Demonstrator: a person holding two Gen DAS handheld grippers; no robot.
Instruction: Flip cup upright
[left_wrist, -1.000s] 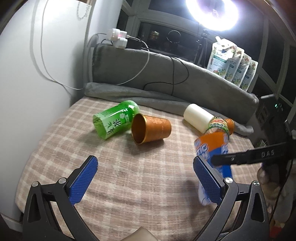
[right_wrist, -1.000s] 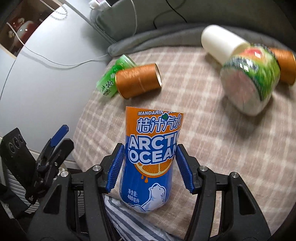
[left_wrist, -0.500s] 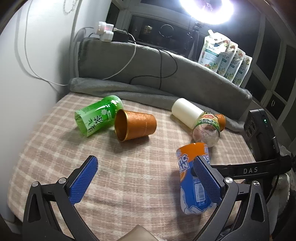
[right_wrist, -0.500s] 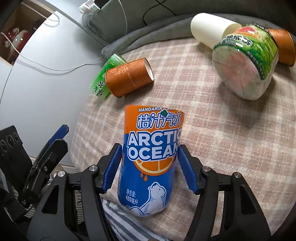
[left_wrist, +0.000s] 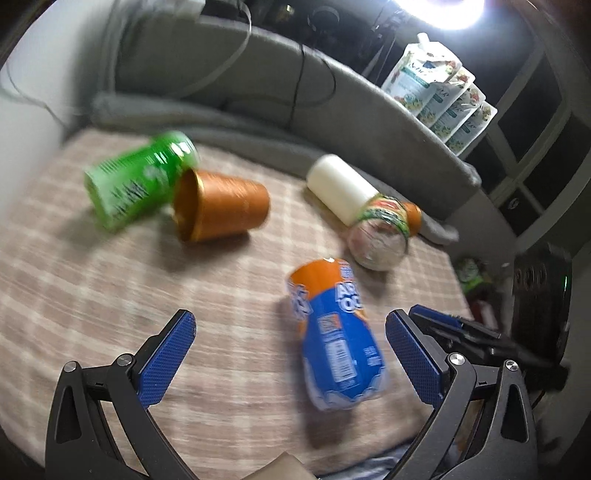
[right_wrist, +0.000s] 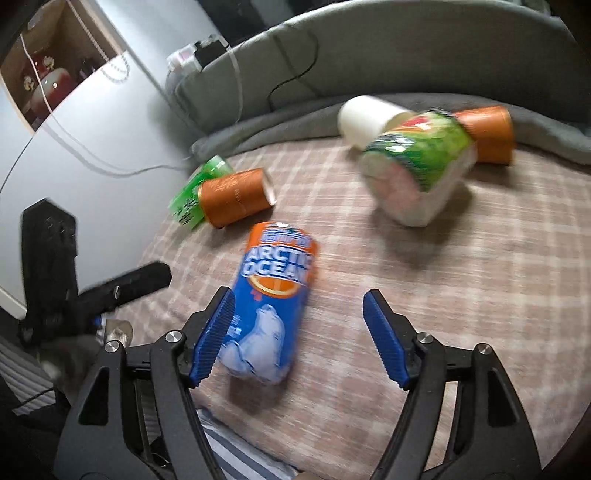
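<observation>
Right tool (right_wrist: 297, 338) has released Arctic Ocean cup (right_wrist: 271, 306), jaws spread; left tool (left_wrist: 290, 360) open; frames motion-blurred.

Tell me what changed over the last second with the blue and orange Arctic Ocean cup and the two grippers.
The right gripper has let go: its jaws, a second ago shut on the blue and orange Arctic Ocean cup, now stand wide open and drawn back. The cup stands released on the checked cloth, nearer its left finger. The left gripper stayed open and empty. The other cups, including the copper-coloured cup, still lie on their sides.
</observation>
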